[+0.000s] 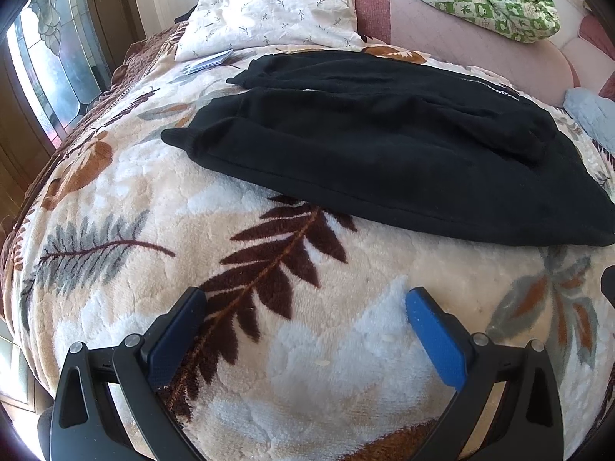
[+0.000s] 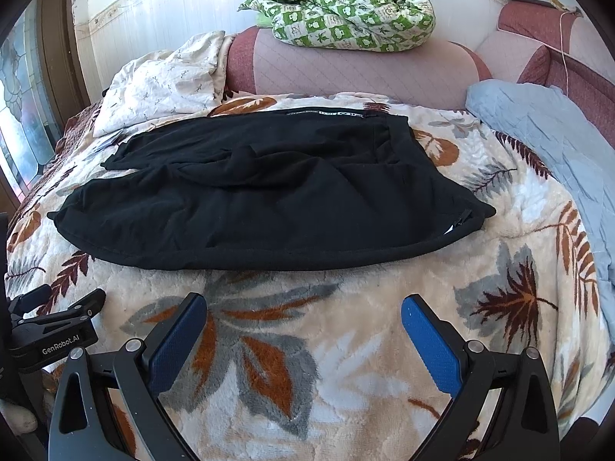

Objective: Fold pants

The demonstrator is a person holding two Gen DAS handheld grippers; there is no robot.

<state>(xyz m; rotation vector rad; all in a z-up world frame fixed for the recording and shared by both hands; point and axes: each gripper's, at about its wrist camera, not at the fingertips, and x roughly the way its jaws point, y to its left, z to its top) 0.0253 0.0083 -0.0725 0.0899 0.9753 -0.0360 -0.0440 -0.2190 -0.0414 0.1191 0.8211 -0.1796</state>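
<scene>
Pants lie ahead of both open, empty grippers, left and right; pinch each end's near corner evenly.

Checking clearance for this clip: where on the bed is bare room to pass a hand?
Bare blanket between the black pants and both open grippers, left and right. Crowded beyond: white pillow, blue cloth, green quilt.
</scene>
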